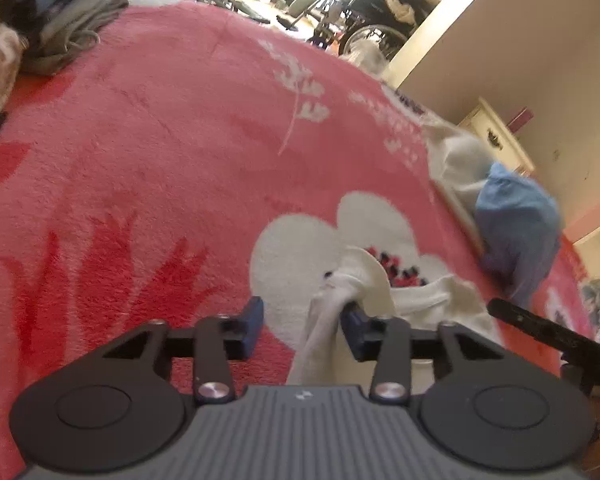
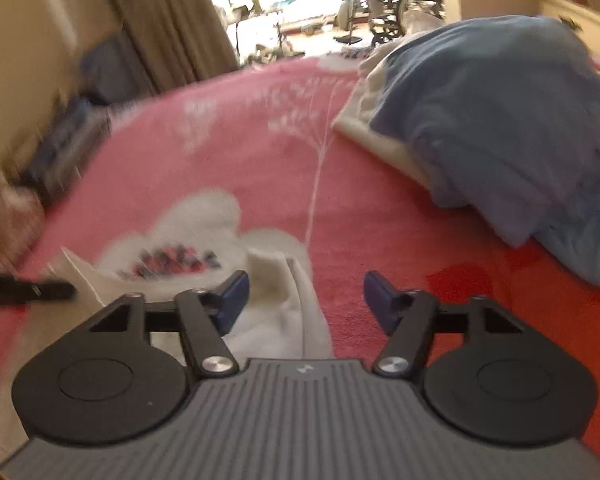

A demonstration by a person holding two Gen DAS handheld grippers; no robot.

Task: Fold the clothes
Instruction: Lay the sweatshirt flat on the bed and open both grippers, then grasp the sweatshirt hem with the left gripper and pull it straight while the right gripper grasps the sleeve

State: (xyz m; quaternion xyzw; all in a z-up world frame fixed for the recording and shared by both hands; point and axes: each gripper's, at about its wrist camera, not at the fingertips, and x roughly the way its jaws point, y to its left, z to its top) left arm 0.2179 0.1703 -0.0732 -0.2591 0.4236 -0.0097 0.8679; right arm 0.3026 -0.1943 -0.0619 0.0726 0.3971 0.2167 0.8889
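A small white garment lies crumpled on the pink flowered blanket, over its white flower print. In the left wrist view my left gripper is open just above the blanket. A bunched fold of the white cloth hangs against its right blue pad, while the left pad is bare. In the right wrist view my right gripper stands open wide over the blanket. The white garment lies under and beside its left pad, with nothing pinched between the pads.
A heap of blue and cream clothes lies to the right on the bed. A stack of folded grey clothes stands at the far left. A wheelchair and a cream cabinet stand beyond the bed.
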